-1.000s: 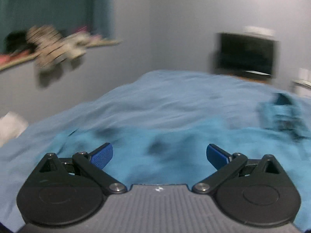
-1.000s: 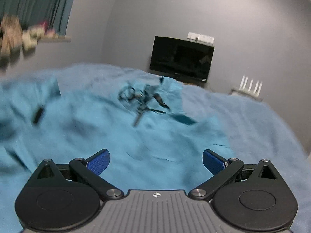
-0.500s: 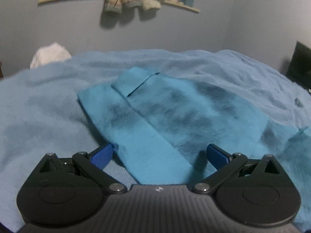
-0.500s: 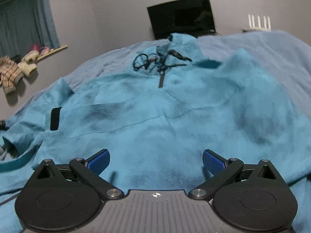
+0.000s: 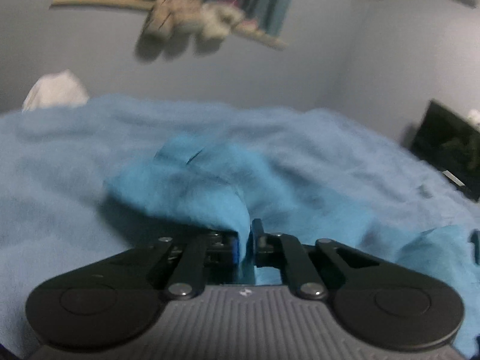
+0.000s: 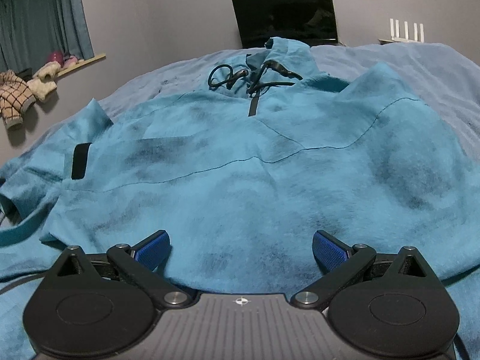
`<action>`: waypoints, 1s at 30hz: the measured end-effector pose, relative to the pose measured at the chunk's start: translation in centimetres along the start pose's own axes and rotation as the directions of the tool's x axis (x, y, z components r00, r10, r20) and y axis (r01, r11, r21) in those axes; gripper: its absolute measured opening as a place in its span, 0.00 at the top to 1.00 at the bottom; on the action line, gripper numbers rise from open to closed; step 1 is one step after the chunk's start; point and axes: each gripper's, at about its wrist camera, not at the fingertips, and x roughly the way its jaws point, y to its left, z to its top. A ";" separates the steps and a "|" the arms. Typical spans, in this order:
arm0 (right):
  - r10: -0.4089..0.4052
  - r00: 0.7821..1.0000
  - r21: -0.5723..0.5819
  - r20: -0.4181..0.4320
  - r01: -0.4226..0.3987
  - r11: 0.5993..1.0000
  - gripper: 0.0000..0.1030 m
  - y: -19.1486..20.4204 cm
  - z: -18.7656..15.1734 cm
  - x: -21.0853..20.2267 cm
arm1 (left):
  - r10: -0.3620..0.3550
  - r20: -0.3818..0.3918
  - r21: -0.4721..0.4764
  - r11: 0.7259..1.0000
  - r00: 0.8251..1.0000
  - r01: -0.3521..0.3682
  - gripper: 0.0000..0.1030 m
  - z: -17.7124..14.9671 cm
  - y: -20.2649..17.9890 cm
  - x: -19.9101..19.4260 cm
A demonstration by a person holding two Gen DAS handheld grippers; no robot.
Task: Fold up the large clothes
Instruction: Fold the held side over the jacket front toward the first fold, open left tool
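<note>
Pinching teal sleeve (image 5: 192, 186), left tool (image 5: 246, 240); labels unreadable.

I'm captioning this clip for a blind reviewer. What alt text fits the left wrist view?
The left gripper is shut on a fold of the teal garment, which lies on a blue blanket. The blurry background shows a grey wall, a shelf of clothes and a dark screen.
</note>
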 end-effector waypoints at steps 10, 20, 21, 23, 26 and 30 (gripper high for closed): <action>-0.009 1.000 -0.044 0.005 0.010 0.999 0.00 0.3 -0.1 -0.2 | -0.379 0.154 0.152 0.922 0.913 0.357 1.00 1.5 -8.7 -9.2; -0.013 1.000 -0.060 0.009 0.013 0.998 0.00 0.3 -0.2 -0.2 | -0.699 -0.003 0.311 0.679 0.715 0.665 1.00 -3.7 -19.1 -16.5; -0.013 1.000 -0.061 0.009 0.014 0.998 0.00 0.3 -0.2 -0.2 | -0.709 -0.029 0.342 0.656 0.705 0.673 1.00 -4.8 -20.4 -17.0; -0.015 1.000 -0.064 0.006 0.015 0.998 0.00 0.3 -0.2 -0.2 | -0.727 -0.074 0.375 0.613 0.682 0.695 1.00 -6.8 -22.7 -17.9; -0.018 1.000 -0.072 0.001 0.018 0.997 0.00 0.4 -0.3 -0.1 | -0.754 -0.168 0.374 0.548 0.635 0.748 1.00 -10.1 -25.6 -18.5; -0.019 1.000 -0.075 0.000 0.019 0.997 0.00 0.5 -0.5 0.0 | -0.785 -0.302 0.348 0.438 0.541 0.829 1.00 -14.3 -28.5 -18.8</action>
